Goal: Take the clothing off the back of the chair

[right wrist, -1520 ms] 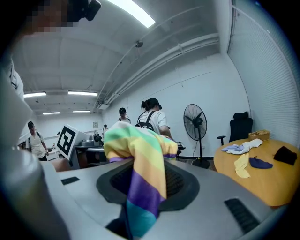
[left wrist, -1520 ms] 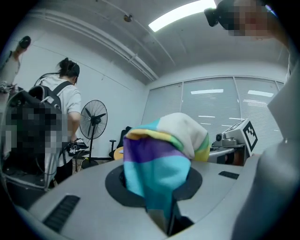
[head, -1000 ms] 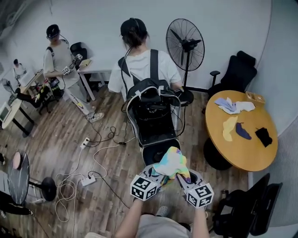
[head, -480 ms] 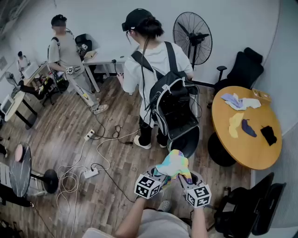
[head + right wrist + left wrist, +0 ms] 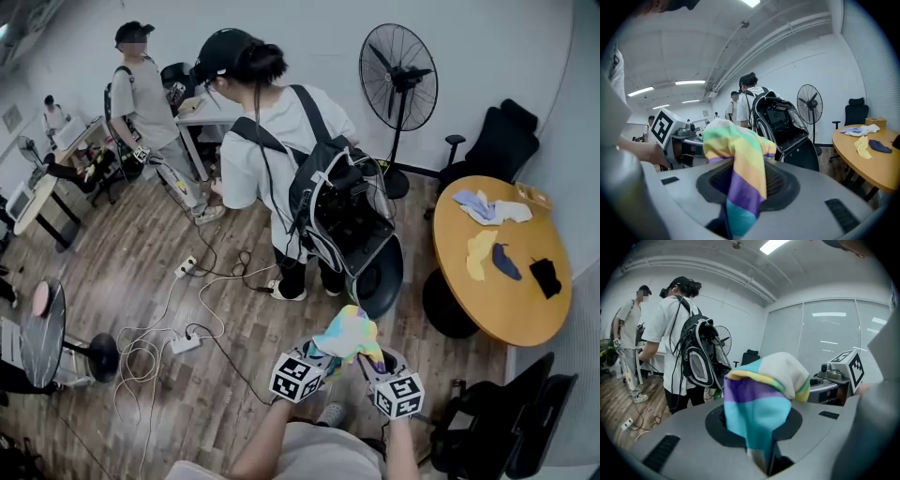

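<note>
A rainbow-striped cloth (image 5: 349,331) hangs bunched between my two grippers at the bottom middle of the head view. My left gripper (image 5: 324,355) is shut on one end; in the left gripper view the cloth (image 5: 759,399) runs down into the left gripper (image 5: 764,461). My right gripper (image 5: 371,362) is shut on the other end, where the cloth (image 5: 740,159) drapes into the right gripper (image 5: 725,221). Just beyond the cloth stands a black rounded chair shell (image 5: 380,275), apart from it.
A person with a large black backpack (image 5: 345,211) stands just ahead, another person (image 5: 141,84) farther left. A round wooden table (image 5: 497,291) with cloth pieces is right, a fan (image 5: 401,70) behind. Cables and power strips (image 5: 183,342) lie on the floor; black office chairs (image 5: 487,141) (image 5: 487,427) stand right.
Both grippers keep their hold on the cloth and have sunk a little. The person with the backpack has turned and stepped left, and the black chair shell now shows farther right.
</note>
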Available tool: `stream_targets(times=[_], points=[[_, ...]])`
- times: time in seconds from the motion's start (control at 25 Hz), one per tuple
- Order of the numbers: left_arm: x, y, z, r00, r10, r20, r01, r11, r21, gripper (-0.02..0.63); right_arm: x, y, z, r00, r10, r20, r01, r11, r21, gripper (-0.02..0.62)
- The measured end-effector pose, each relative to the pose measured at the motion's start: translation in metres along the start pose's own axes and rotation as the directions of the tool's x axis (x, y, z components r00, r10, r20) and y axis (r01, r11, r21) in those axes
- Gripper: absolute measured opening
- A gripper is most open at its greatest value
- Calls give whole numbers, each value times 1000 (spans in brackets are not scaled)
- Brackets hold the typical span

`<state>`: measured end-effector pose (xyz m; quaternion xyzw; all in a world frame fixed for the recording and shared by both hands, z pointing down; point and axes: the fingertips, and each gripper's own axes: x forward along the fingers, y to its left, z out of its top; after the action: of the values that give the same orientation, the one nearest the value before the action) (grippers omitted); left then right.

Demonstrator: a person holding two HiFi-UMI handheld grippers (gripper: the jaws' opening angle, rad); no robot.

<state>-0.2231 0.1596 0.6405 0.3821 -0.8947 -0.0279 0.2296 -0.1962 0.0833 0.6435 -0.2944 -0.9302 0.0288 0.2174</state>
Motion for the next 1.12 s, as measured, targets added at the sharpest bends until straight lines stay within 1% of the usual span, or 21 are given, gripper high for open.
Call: stream_targets(times=[0.2, 0.4, 0.64, 1.12], points=[[-1, 5, -9, 999, 33, -18, -33, 999, 14, 95, 1, 0, -6, 1000, -4, -20, 3, 999, -35, 138], [1, 9, -10, 999, 35, -25, -35, 999, 18, 95, 6, -1, -7, 1000, 2, -17, -3, 1000, -21, 138], [3, 8, -15, 999, 13, -48, -12, 1000, 18, 95, 6, -2, -12, 1000, -2, -31, 1, 1000, -20, 138], [9, 1, -16, 999, -11, -50, 12, 1000, 23, 95, 1, -7, -14, 999, -42, -31, 42, 999, -12, 132]])
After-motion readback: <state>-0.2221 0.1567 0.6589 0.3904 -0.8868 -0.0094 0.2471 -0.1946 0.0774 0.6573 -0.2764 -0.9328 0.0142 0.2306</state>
